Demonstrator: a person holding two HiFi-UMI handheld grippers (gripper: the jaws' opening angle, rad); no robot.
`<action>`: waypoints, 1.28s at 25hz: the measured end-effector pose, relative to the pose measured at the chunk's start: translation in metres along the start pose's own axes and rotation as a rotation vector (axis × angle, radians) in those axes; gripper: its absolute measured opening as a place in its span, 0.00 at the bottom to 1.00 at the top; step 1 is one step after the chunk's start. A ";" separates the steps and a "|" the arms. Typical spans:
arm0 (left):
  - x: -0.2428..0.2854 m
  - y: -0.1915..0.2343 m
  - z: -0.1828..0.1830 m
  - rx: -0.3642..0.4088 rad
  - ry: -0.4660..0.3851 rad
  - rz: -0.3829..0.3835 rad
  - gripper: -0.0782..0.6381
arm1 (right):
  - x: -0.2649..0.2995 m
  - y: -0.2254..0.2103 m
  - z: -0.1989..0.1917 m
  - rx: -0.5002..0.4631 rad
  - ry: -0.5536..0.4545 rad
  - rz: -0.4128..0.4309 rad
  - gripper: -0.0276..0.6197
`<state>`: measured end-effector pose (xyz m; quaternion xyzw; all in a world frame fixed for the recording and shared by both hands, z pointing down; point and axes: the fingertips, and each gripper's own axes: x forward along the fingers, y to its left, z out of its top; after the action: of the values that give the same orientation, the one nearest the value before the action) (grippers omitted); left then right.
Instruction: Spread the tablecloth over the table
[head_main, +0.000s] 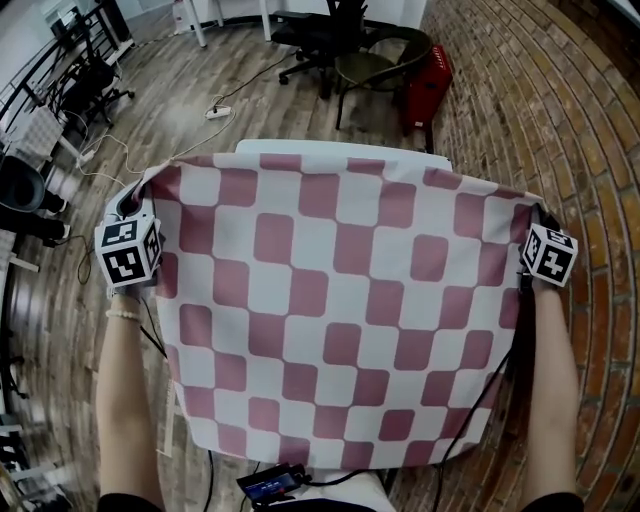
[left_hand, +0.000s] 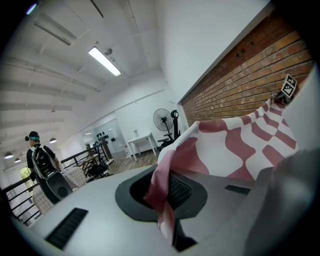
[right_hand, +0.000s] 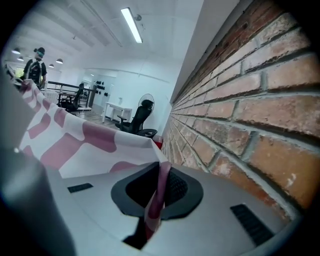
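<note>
A pink-and-white checked tablecloth (head_main: 340, 300) hangs stretched between my two grippers above a white table, whose far edge (head_main: 330, 146) shows past the cloth. My left gripper (head_main: 150, 190) is shut on the cloth's far left corner (left_hand: 162, 200). My right gripper (head_main: 537, 215) is shut on the far right corner (right_hand: 157, 192). In the left gripper view the cloth runs off right toward the other gripper's marker cube (left_hand: 288, 86). The near edge of the cloth droops toward my body. Most of the table is hidden under the cloth.
A brick wall (head_main: 560, 110) runs close along the right. Black office chairs (head_main: 345, 45) and a red case (head_main: 428, 85) stand beyond the table. Cables and a power strip (head_main: 218, 112) lie on the wooden floor. A person (left_hand: 40, 160) stands far off near railings.
</note>
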<state>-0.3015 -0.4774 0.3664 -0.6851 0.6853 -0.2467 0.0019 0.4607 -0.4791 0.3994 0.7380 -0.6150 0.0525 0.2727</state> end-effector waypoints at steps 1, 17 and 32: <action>0.007 -0.001 0.001 0.000 0.001 0.001 0.13 | 0.007 0.001 0.000 0.000 0.000 0.002 0.09; 0.078 -0.027 -0.078 0.115 0.181 -0.016 0.13 | 0.089 0.045 -0.057 -0.110 0.103 0.076 0.09; 0.107 -0.068 -0.155 0.149 0.432 -0.196 0.17 | 0.105 0.083 -0.116 -0.072 0.260 0.262 0.15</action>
<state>-0.2967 -0.5218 0.5613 -0.6775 0.5802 -0.4363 -0.1180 0.4377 -0.5257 0.5689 0.6282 -0.6670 0.1605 0.3669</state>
